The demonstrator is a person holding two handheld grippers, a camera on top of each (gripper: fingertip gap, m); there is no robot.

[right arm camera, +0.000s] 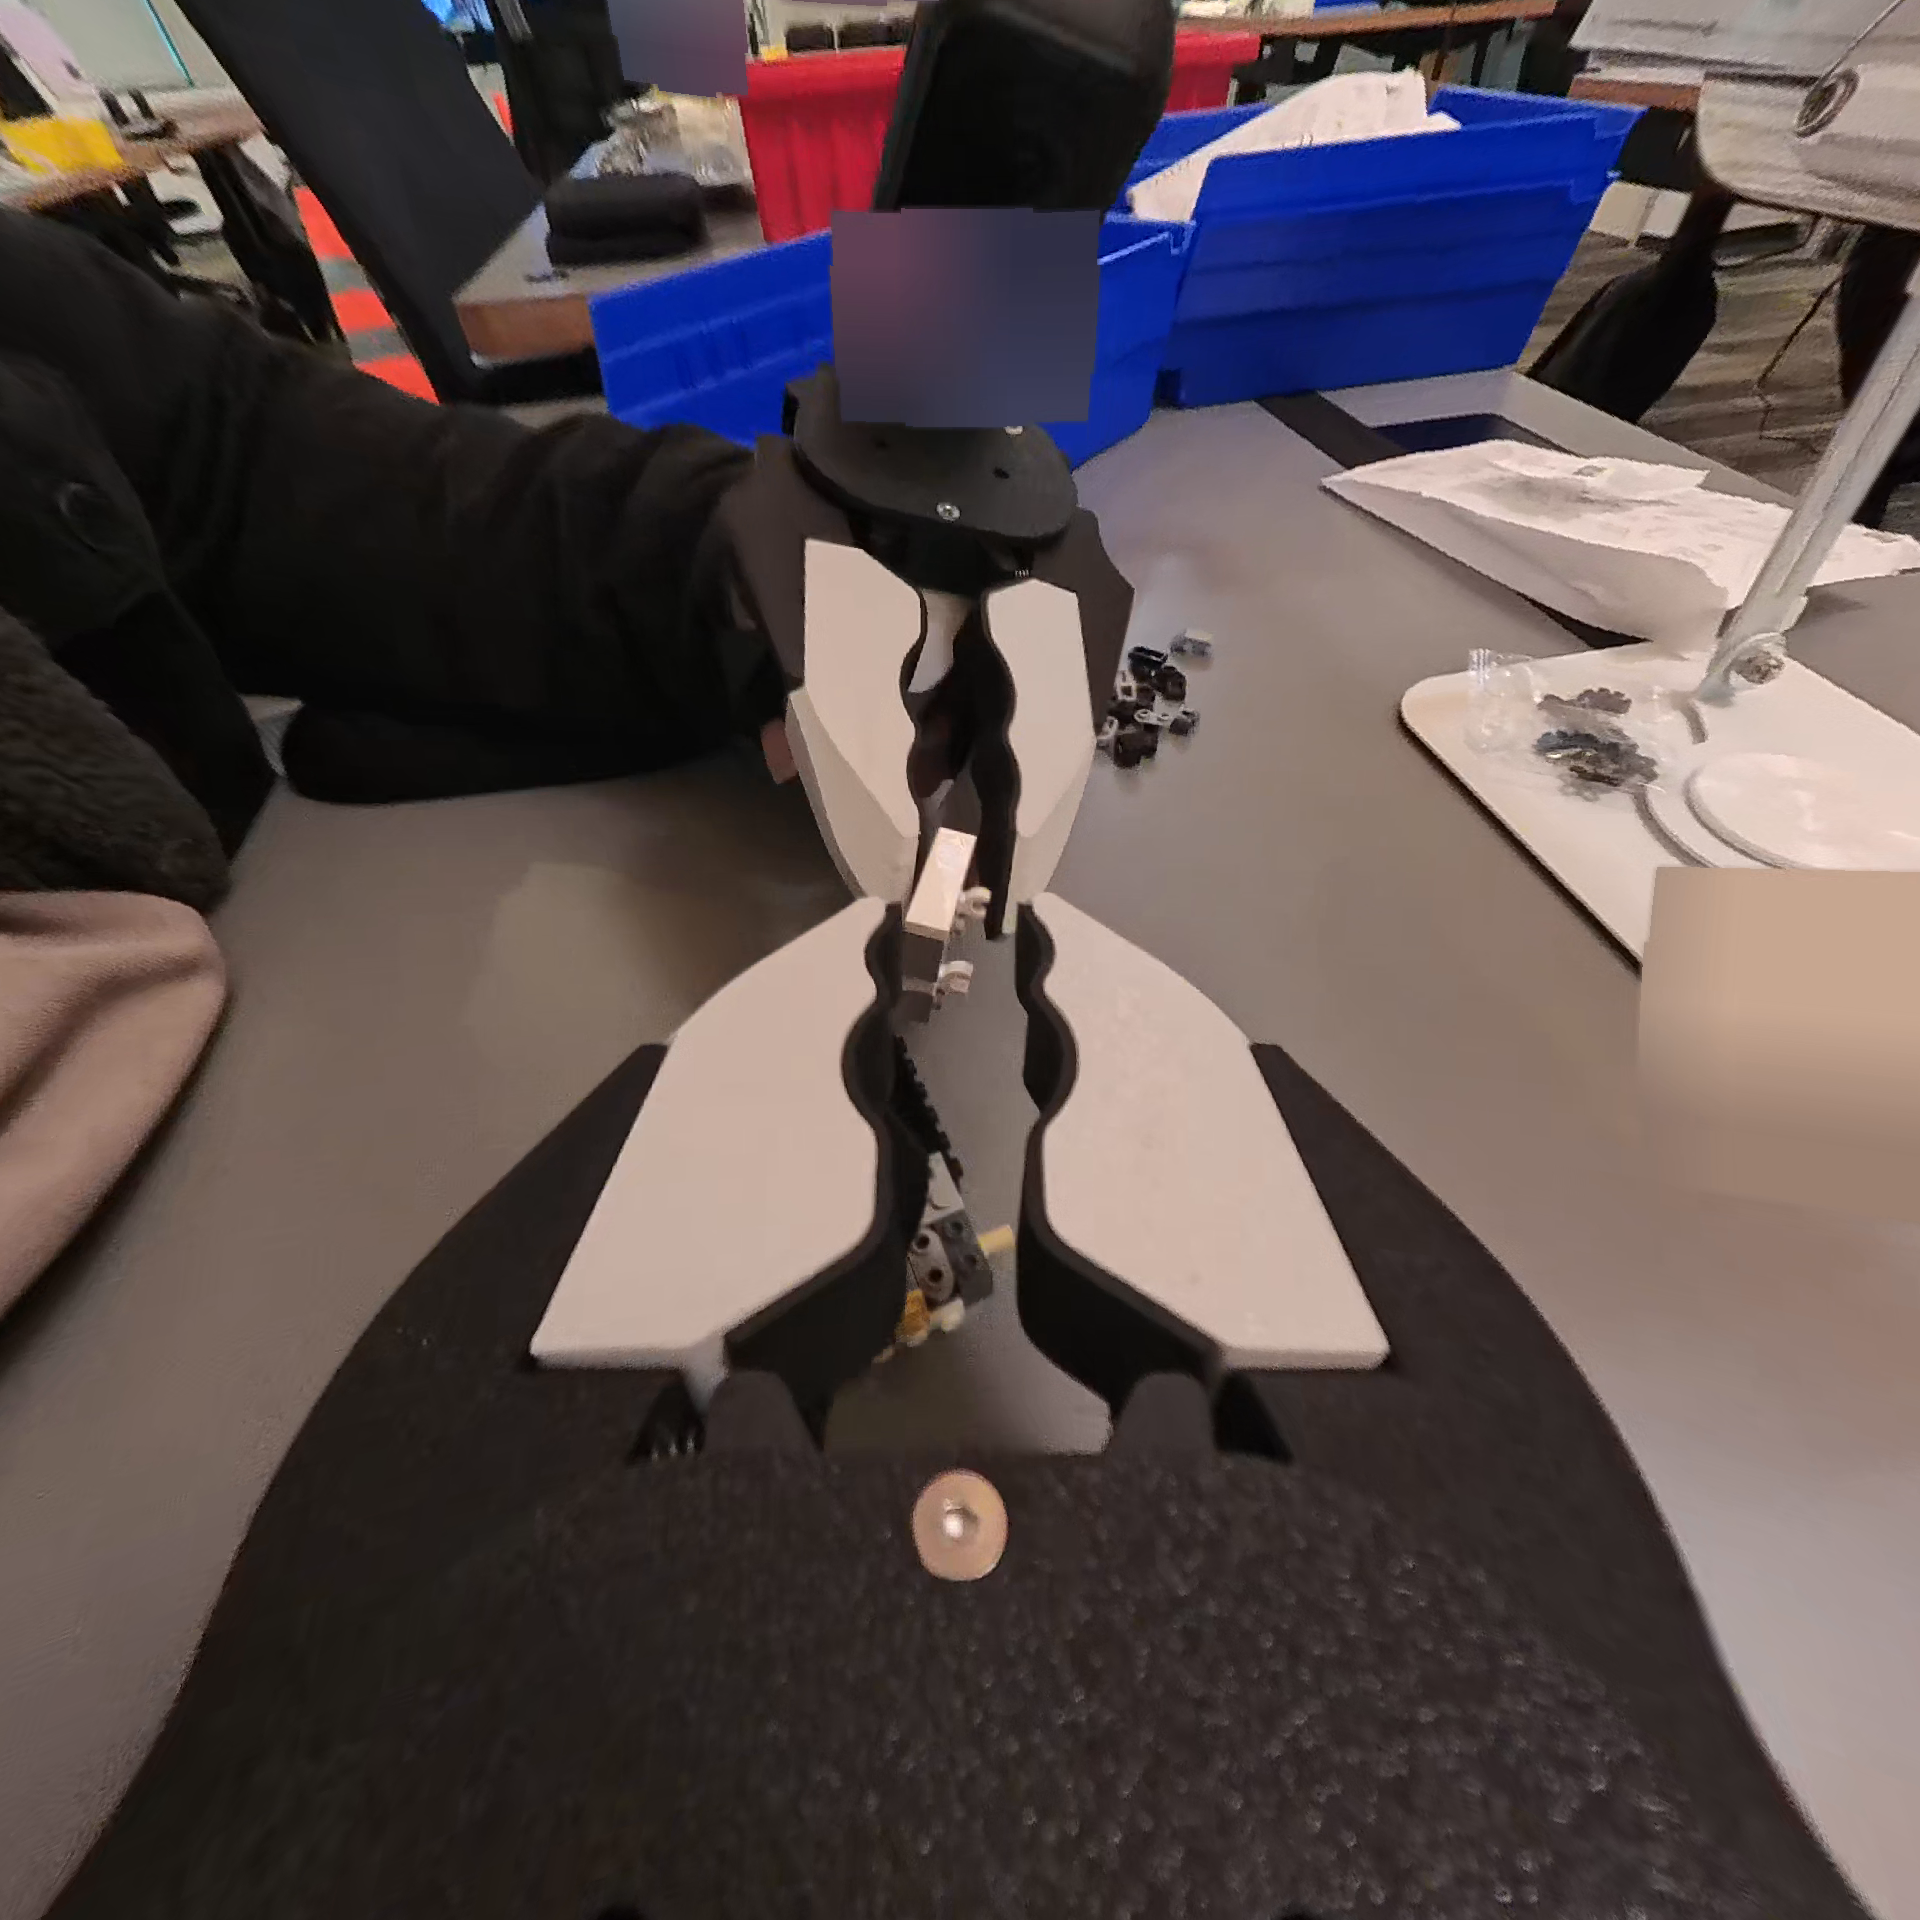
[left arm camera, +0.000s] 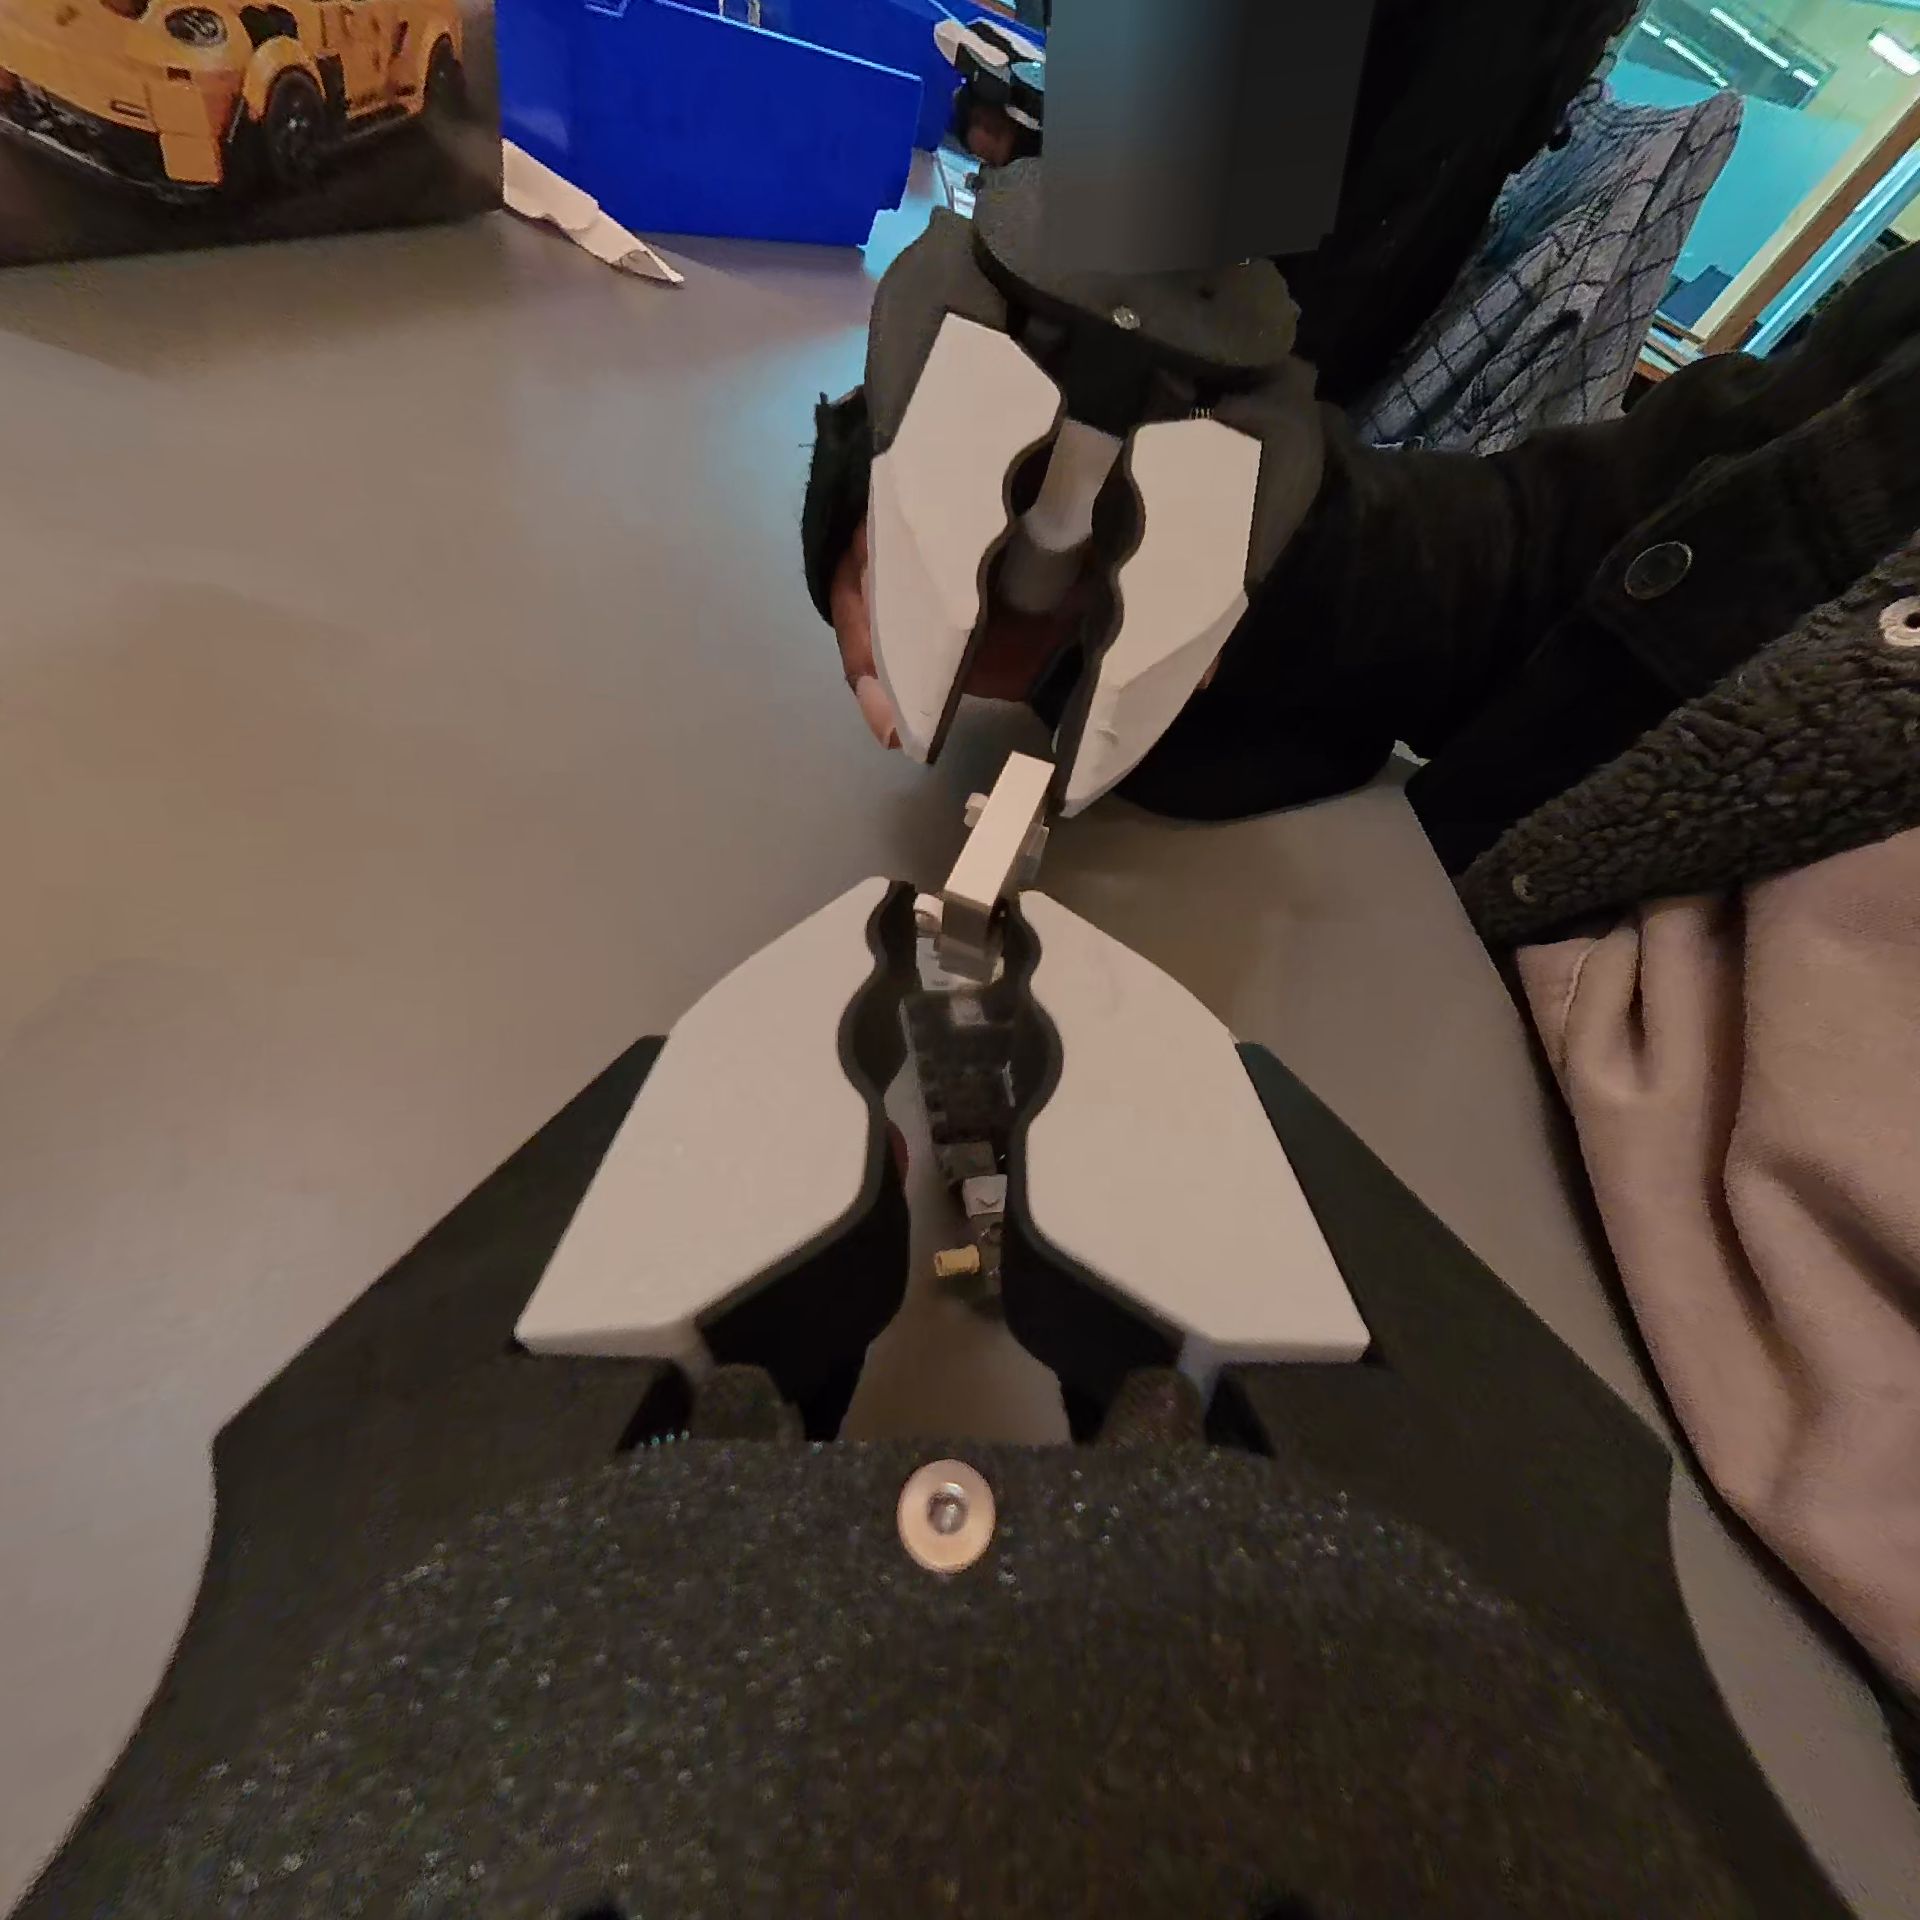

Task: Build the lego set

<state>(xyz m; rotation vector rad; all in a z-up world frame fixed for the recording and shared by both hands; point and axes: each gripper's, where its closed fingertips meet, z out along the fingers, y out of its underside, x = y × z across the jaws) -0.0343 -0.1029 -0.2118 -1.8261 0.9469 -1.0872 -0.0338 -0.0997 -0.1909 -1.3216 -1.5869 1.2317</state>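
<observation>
While both grippers meet nose to nose over the grey desk [left arm camera: 364, 727], one lego assembly [left arm camera: 961, 1081] spans the gap between them.

Left gripper [left arm camera: 956, 914]: jaws nearly closed, clamped on the dark, studded body of the assembly, which runs back between the white fingers [left arm camera: 748, 1122] toward the camera; a tan pin and small grey parts show at its near end.

Right gripper [right arm camera: 951, 925]: jaws narrowly parted around the same assembly; it appears to lie against the left finger, though contact with the right finger cannot be confirmed from this angle. In the left wrist view this gripper's tips sit at the far end of a long white brick [left arm camera: 1003, 842].

White brick: tilted, projecting from the far end of the assembly, with small light-grey clip pieces beside it.

Person: a hand in a black sleeve [right arm camera: 468, 582] holds each gripper; dark coat and pinkish-grey garment [left arm camera: 1745, 1195] at the desk's right edge in the left wrist view.

Loose parts: small heap of black lego pieces [right arm camera: 1148, 707] on the desk, right of the left gripper in the right wrist view.

Surroundings: blue storage bins [right arm camera: 1382, 260] at the far side; lego box showing a yellow car [left arm camera: 229, 104] far left; paper sheets [right arm camera: 1600, 530] and a white lamp base [right arm camera: 1538, 748] carrying a clear bag of dark pieces, far right.
</observation>
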